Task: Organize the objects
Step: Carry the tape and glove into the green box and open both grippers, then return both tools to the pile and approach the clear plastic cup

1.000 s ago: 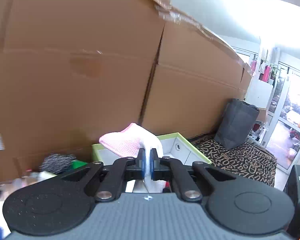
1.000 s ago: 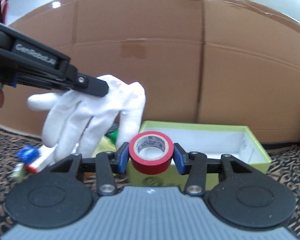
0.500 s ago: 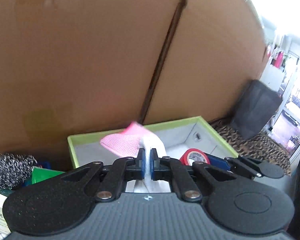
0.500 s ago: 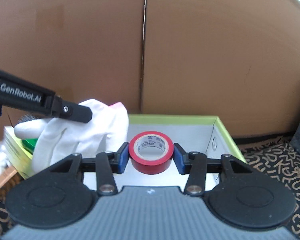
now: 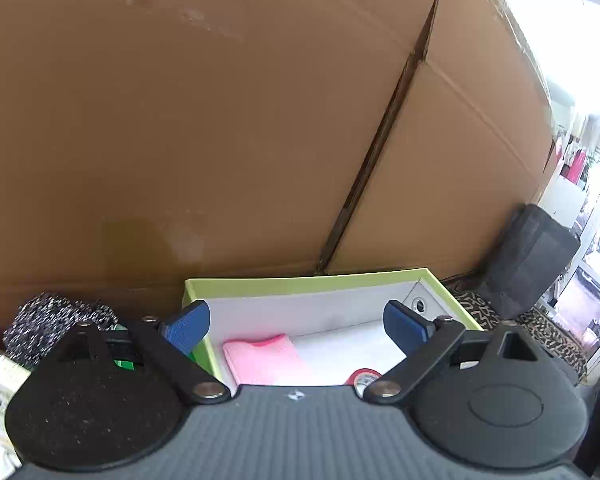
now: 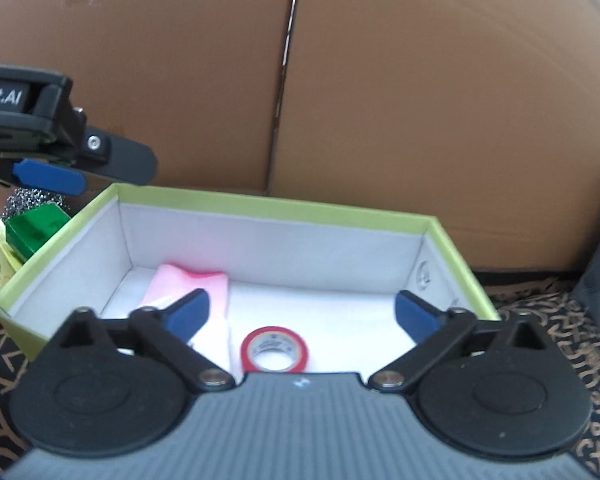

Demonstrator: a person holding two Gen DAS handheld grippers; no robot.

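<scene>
Both my grippers hang open over the green-rimmed box (image 6: pixel 268 204).

Cardboard wall (image 6: pixel 420 100) stands behind the box. My right gripper (image 6: pixel 302 314) and left gripper (image 5: pixel 296 326) spread wide, empty. Inside the box lie the pink-cuffed white glove (image 6: pixel 204 284) at its left and the red tape roll (image 6: pixel 274 349) near its front.

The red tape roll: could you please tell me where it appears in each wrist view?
Left wrist: red tape roll at bottom centre-right, mostly hidden behind the gripper body.
Right wrist: bottom centre, lying flat on the box floor.
Shared landmark: the green-rimmed box, with the pink-cuffed glove left of the roll.
</scene>
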